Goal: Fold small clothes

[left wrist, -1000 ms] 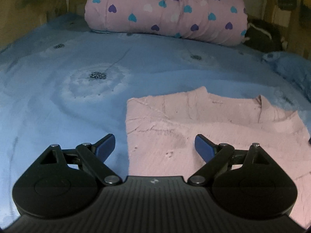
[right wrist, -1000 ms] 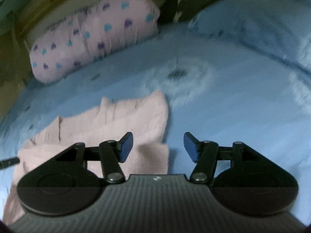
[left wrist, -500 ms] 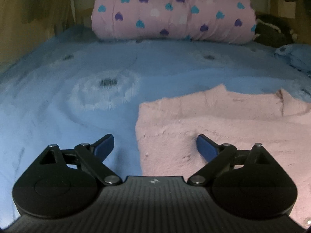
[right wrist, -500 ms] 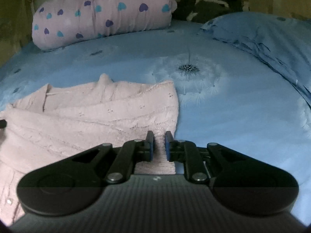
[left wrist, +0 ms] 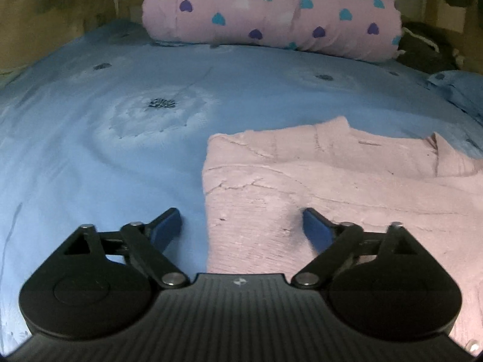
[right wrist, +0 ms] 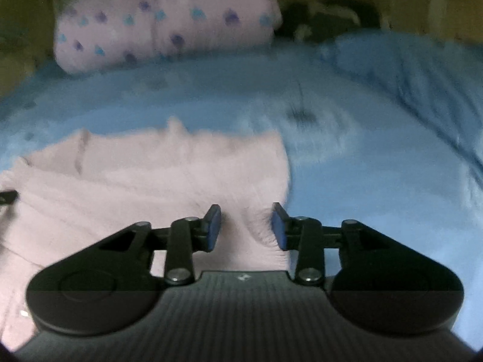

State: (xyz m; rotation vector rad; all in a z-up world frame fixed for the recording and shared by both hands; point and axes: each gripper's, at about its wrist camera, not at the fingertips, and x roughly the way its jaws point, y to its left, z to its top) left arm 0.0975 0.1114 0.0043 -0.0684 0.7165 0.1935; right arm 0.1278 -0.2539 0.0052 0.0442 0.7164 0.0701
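A pale pink knitted garment (left wrist: 317, 181) lies flat on the blue bed sheet (left wrist: 105, 150), partly folded, with its collar toward the far side. My left gripper (left wrist: 243, 224) is wide open, low over the garment's left edge, with one finger over the sheet and one over the knit. In the right wrist view the garment (right wrist: 145, 181) fills the left half. My right gripper (right wrist: 246, 226) is open over the garment's right near corner, with pink cloth between the fingers but not pinched. This view is blurred.
A rolled pink quilt with hearts (left wrist: 271, 12) lies along the far side of the bed. A blue pillow (right wrist: 416, 66) sits at the right. Dark items (left wrist: 428, 48) lie in the far right corner. A wooden wall (left wrist: 45, 15) bounds the left.
My right gripper closed at the garment's right corner half a second ago and has now opened again. My left gripper stayed open and shifted slightly along the left edge.
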